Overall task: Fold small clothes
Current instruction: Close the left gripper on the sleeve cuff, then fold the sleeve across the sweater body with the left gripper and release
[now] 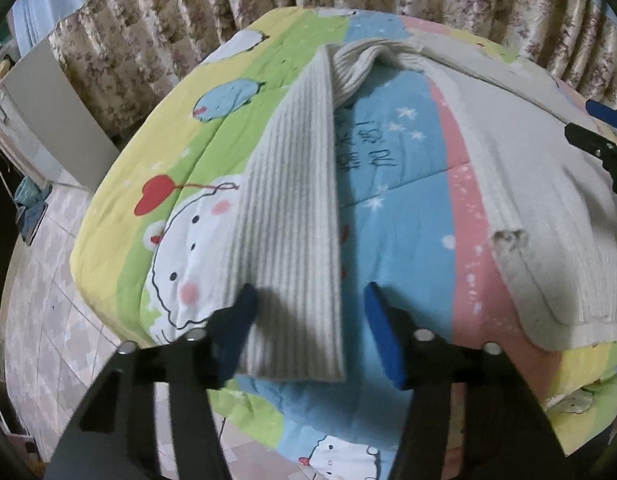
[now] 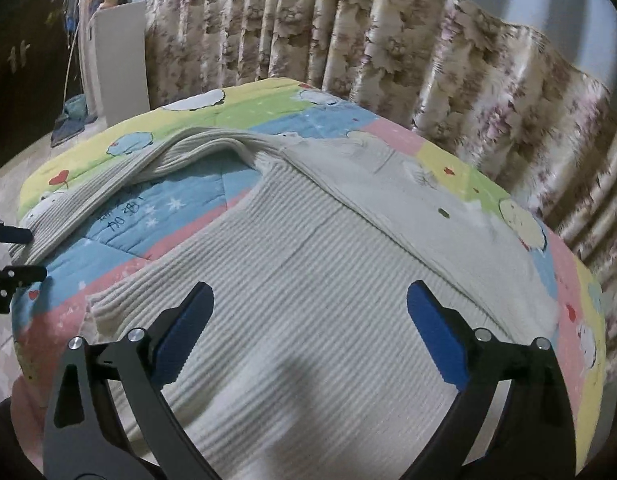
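Note:
A cream ribbed knit cardigan lies spread open on a colourful cartoon quilt. Its left front panel runs toward my left gripper, which is open with the panel's hem between its blue pads, the left pad touching the fabric. The right panel lies to the right. My right gripper is open and hovers over the right panel, holding nothing. Each gripper shows at the edge of the other's view: the right one and the left one.
The quilt covers a small raised surface. Floral curtains hang close behind and to the right. A white cabinet and tiled floor are to the left, with clutter on the floor.

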`<state>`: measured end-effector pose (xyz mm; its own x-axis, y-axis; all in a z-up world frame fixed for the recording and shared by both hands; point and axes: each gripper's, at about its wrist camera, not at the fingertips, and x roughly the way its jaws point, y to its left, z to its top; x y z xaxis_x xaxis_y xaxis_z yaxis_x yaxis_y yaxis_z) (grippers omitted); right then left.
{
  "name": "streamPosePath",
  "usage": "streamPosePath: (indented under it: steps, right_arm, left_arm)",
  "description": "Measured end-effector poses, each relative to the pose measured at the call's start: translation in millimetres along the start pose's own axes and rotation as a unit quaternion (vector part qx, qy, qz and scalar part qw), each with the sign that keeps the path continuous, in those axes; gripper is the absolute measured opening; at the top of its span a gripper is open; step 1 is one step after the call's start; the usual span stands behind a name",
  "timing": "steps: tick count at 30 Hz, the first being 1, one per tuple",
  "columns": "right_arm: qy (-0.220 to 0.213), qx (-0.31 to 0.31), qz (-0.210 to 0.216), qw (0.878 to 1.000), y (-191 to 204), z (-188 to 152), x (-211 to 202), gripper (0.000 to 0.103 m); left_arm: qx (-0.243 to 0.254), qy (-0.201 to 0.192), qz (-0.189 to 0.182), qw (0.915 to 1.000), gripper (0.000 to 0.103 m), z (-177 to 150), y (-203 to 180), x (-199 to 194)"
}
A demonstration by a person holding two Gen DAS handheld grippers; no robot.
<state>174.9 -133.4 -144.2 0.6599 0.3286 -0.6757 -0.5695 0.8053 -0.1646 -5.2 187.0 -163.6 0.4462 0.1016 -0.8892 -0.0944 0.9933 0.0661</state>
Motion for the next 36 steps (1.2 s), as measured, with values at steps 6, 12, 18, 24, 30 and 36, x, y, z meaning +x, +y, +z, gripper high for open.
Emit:
streamPosePath:
  steps: [6,12,18,24,30,36]
  right_arm:
    - [-0.003,-0.003,0.001,1.000,3.5,8.7,4.6,0.095]
    - [0.011,-0.008,-0.004,1.000,3.1,13.5,15.0,0.091]
    - [0.008,-0.009,-0.004,1.000,2.0,15.0,18.4,0.091]
    - [0.005,0.000,-0.003,1.000,-6.9,17.5,22.0,0.091]
    - [0.001,0.025,-0.011,1.000,-30.5,13.1,23.8,0.091]
    - [0.006,0.057,-0.030,0.998,-66.6,-0.3,24.9,0.091]
  left_arm:
    - [-0.015,0.010,-0.003,0.9998,0.025,5.0,10.4,4.2]
    - [-0.017,0.012,-0.008,0.9998,0.013,9.3,8.5,1.5]
    - [-0.045,0.011,-0.050,0.9977,0.012,20.0,11.1,-4.7]
    - [-0.036,-0.014,-0.088,0.9954,0.012,45.5,-11.5,-18.5]
    - [-0.021,-0.037,-0.122,0.9916,0.012,83.8,-46.4,-18.2]
    - [0.004,-0.039,-0.124,0.9915,0.012,121.7,-87.4,-2.8]
